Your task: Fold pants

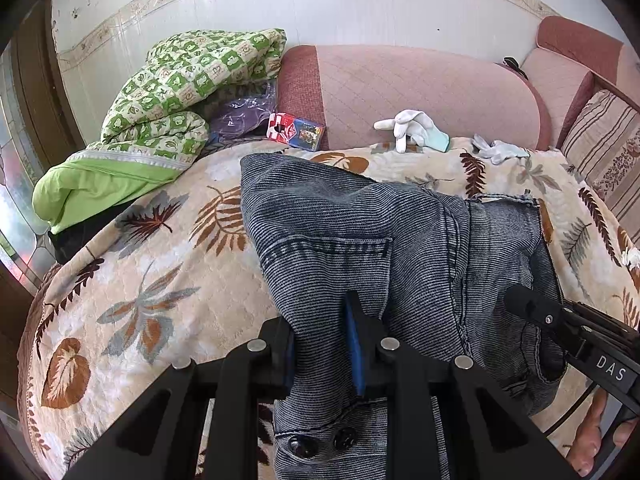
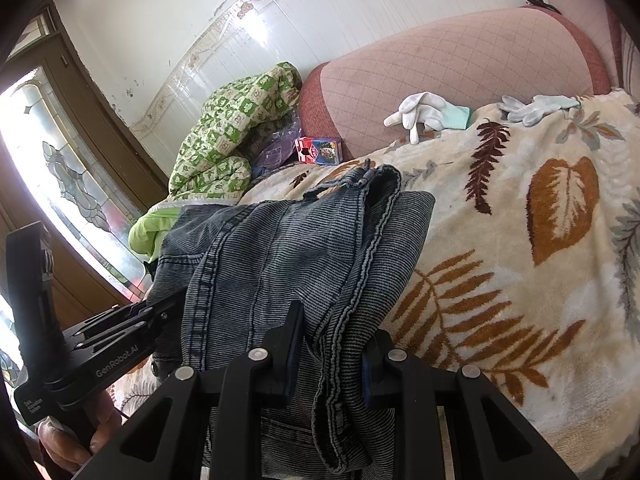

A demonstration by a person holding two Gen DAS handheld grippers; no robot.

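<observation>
The jeans [image 1: 360, 240] lie bunched in the middle of the leaf-print blanket [image 1: 140, 260], already doubled over, with waistband buttons showing at the near edge in the left wrist view. The left gripper [image 1: 322, 344] has its fingers closed on a fold of denim near that waistband. The right gripper [image 2: 332, 356] likewise pinches a thick bundle of seamed hem layers at the near right edge of the jeans. Both ends look lifted slightly off the blanket, so the step in hand is judged to be carrying the near edge over for another fold.

The next move probably calls for both grippers to travel together away from the camera, keeping the cloth taut between them, then lowering the held edge onto the far part of the jeans before letting go. Uneven motion could skew the layers.

Counted from left to right relative to the jeans: one green patterned quilt [image 1: 172, 92] far to the left and behind; one purple plastic bag [image 1: 244, 116] beside it; one small printed box [image 1: 298, 130] behind the jeans; two white gloves, one [image 1: 412, 128] behind and another [image 1: 500, 150] behind to the right; one pink sofa backrest [image 1: 420, 88] beyond all of them.
</observation>
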